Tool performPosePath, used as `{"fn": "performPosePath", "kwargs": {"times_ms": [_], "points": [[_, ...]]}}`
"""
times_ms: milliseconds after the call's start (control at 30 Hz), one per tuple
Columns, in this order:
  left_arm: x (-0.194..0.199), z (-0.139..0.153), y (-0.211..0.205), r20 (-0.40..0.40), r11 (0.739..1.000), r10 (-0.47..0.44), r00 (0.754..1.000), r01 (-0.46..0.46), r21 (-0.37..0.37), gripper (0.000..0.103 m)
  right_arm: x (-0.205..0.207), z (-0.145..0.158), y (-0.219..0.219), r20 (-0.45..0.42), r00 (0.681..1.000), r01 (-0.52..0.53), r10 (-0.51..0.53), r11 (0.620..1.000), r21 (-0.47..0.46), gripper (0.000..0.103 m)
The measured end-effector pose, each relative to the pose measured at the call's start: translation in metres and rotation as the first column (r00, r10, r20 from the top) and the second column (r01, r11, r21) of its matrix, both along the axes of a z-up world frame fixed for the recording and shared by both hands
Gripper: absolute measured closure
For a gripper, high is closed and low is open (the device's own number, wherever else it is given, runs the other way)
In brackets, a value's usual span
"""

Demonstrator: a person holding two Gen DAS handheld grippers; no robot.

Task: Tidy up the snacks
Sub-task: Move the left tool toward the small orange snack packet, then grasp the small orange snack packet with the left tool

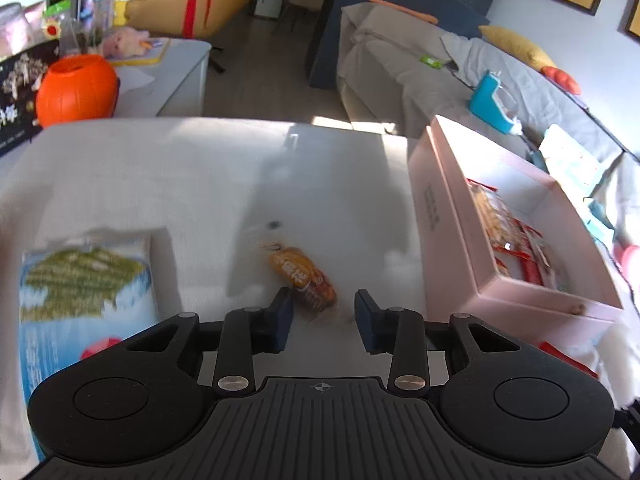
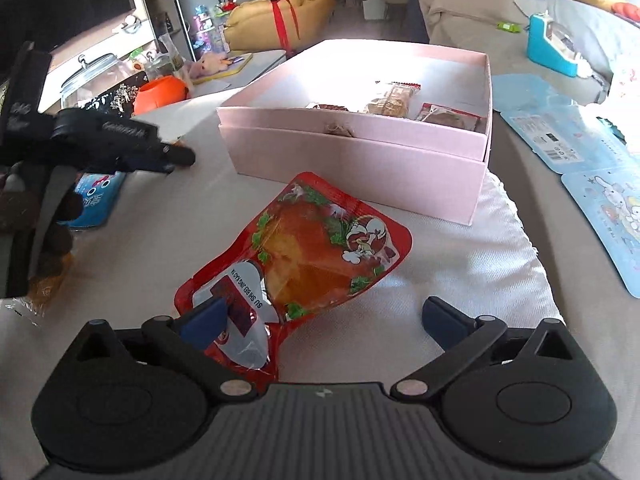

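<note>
A small orange-brown snack packet (image 1: pixel 304 276) lies on the white cloth, just ahead of my left gripper (image 1: pixel 324 312), which is open with its jaws either side of the packet's near end. A pink box (image 1: pixel 448 240) with several snack packs inside stands to the right; it also shows in the right wrist view (image 2: pixel 360 160). My right gripper (image 2: pixel 324 316) is wide open over a red chicken-leg snack pouch (image 2: pixel 304 256) lying flat on the cloth. The left gripper's body (image 2: pixel 100 140) shows at the left of the right wrist view.
A blue and white snack bag (image 1: pixel 84 292) lies left of the left gripper. An orange pumpkin bucket (image 1: pixel 76 88) stands beyond the table's far left corner. Light blue packages (image 2: pixel 580 168) lie right of the box. A sofa holds a blue dispenser (image 1: pixel 492 104).
</note>
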State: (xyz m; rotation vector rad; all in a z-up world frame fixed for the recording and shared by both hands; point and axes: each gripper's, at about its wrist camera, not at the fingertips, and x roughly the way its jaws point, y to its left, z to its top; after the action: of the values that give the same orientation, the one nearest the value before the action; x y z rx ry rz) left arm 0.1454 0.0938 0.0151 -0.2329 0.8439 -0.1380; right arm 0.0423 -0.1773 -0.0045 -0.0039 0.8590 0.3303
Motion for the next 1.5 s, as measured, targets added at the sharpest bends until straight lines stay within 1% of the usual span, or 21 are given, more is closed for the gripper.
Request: {"fn": "performPosePath", "kwargs": {"times_ms": [100,200,300,367,467,567,667,767,833,867,900,1033,1133,1167,1233,1300,1333,1367,1400,1433,1500], "points": [[0.001,0.003,-0.004,-0.013,1.0,-0.002,1.0,0.002,0.013,0.064,-0.006,-0.001,0.003,0.014,1.0,0.005,-0.004,1.0,-0.012,0.0],[-0.001,0.005,-0.007,-0.022,0.999,-0.032,0.999,0.033,0.021,0.064,-0.011,-0.003,0.011,0.026,0.999,-0.036,0.037,0.997,-0.068,0.0],[-0.006,0.006,-0.004,-0.042,0.998,-0.064,0.997,0.064,-0.011,0.064,-0.015,-0.006,0.012,0.049,0.997,-0.058,0.063,0.994,-0.09,0.0],[-0.009,0.01,0.002,-0.039,0.998,-0.041,0.998,0.04,-0.046,0.063,-0.016,-0.006,0.011,0.054,0.996,-0.06,0.065,0.994,-0.088,0.0],[-0.007,0.017,0.014,-0.01,0.998,0.03,0.999,-0.031,-0.058,0.063,-0.016,-0.007,0.01,0.063,0.996,-0.059,0.065,0.994,-0.087,0.0],[0.009,0.013,0.018,-0.052,0.996,0.073,0.996,-0.075,-0.05,0.063,-0.018,-0.008,0.01,0.078,0.995,-0.057,0.064,0.995,-0.085,0.0],[0.025,0.004,0.017,-0.086,0.993,0.094,0.992,-0.1,-0.061,0.058,-0.02,-0.008,0.009,0.082,0.995,-0.057,0.064,0.995,-0.08,0.0],[0.032,0.004,0.005,-0.068,0.996,0.082,0.994,-0.084,-0.021,0.059,-0.022,-0.009,0.009,0.085,0.994,-0.058,0.065,0.995,-0.079,0.0],[0.033,0.003,-0.004,-0.05,0.998,0.054,0.997,-0.053,0.028,0.063,-0.023,-0.009,0.008,0.087,0.994,-0.059,0.066,0.995,-0.078,0.0],[0.031,0.003,-0.008,-0.045,0.998,0.04,0.998,-0.038,0.055,0.074,-0.023,-0.009,0.008,0.088,0.994,-0.06,0.066,0.995,-0.078,0.0],[0.026,0.003,-0.01,-0.048,0.998,0.026,0.998,-0.023,0.063,0.079,-0.022,-0.009,0.008,0.087,0.994,-0.06,0.067,0.995,-0.077,0.0],[-0.014,0.003,-0.019,-0.06,0.998,-0.066,0.996,0.067,0.008,0.079,-0.021,-0.008,0.006,0.083,0.994,-0.068,0.074,0.995,-0.076,0.0],[-0.055,0.004,-0.03,-0.049,0.99,-0.139,0.989,0.141,0.03,0.079,-0.02,-0.005,0.004,0.078,0.99,-0.105,0.114,0.988,-0.111,0.0],[-0.07,0.003,-0.033,-0.044,0.988,-0.154,0.987,0.155,0.024,0.079,-0.021,-0.003,0.001,0.079,0.99,-0.107,0.117,0.986,-0.13,0.0],[-0.095,0.001,-0.037,-0.036,0.986,-0.169,0.985,0.169,-0.005,0.079,-0.024,0.001,-0.006,0.12,0.99,-0.053,0.08,0.975,-0.216,0.0],[-0.114,0.0,-0.038,-0.022,0.984,-0.174,0.984,0.174,-0.026,0.079,-0.029,0.003,-0.012,0.192,0.981,0.031,0.033,0.946,-0.323,0.0],[-0.12,-0.001,-0.039,-0.013,0.985,-0.172,0.985,0.172,-0.026,0.079,-0.03,0.005,-0.015,0.204,0.979,0.052,0.02,0.939,-0.34,0.0],[-0.125,-0.001,-0.038,-0.006,0.986,-0.164,0.986,0.164,-0.028,0.079,-0.029,0.008,-0.018,0.194,0.981,0.056,0.007,0.945,-0.321,0.0],[-0.128,-0.002,-0.036,-0.005,0.987,-0.153,0.988,0.153,-0.041,0.079,-0.027,0.012,-0.021,0.169,0.986,0.05,-0.003,0.96,-0.275,0.0],[-0.13,-0.002,-0.034,-0.007,0.988,-0.143,0.99,0.142,-0.061,0.079,-0.024,0.016,-0.022,0.136,0.991,0.037,-0.009,0.979,-0.202,0.0],[-0.128,-0.004,-0.03,-0.011,0.987,-0.138,0.99,0.137,-0.084,0.079,-0.021,0.021,-0.016,0.096,0.995,0.001,0.006,0.997,-0.072,0.0]]}}
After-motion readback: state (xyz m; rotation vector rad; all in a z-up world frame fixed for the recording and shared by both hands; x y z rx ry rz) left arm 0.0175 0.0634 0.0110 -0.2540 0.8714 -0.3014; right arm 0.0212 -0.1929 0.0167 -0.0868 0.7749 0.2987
